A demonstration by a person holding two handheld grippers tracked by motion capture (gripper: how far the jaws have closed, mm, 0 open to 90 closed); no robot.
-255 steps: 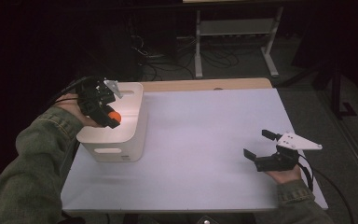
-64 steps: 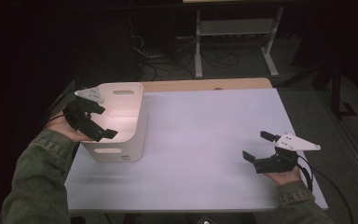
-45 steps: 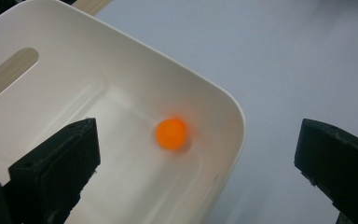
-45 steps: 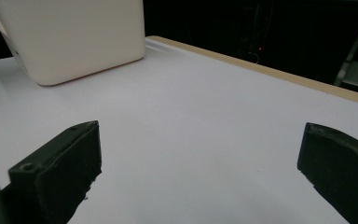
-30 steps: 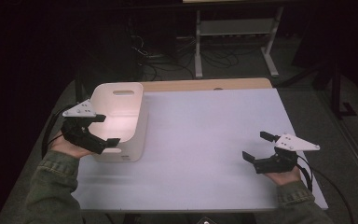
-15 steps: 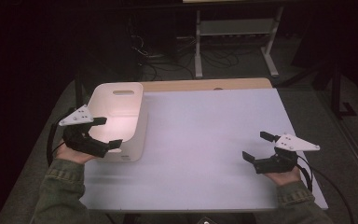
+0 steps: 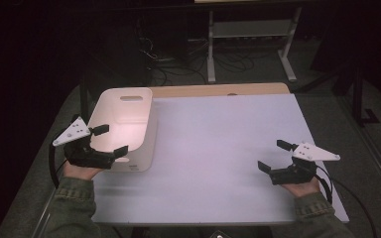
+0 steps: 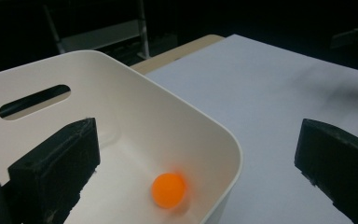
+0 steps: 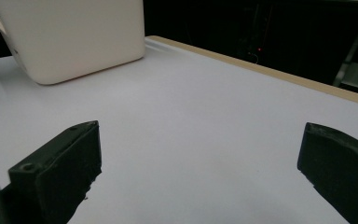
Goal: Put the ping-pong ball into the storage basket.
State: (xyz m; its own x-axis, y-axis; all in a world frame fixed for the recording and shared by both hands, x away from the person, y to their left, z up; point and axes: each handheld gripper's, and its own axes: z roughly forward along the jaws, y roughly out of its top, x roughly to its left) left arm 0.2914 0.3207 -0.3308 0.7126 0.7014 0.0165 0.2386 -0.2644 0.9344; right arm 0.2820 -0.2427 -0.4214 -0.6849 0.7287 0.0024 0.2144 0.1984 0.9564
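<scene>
Ball [image 8: 168, 190] lies in the white bin [image 7: 144, 144], so the job looks done. Left gripper [image 7: 108, 143] and right gripper [image 7: 275, 156] are both wide open, holding nothing, over the worktop [image 7: 218, 148].

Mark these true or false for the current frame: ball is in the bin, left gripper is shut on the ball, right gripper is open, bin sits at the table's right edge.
1. The orange ball lies inside the white bin. True.
2. The left gripper is shut on the ball. False: its jaws are wide apart and empty, at the bin's near end.
3. The right gripper is open. True.
4. The bin sits at the right edge of the table. False: it stands at the left edge.
</scene>
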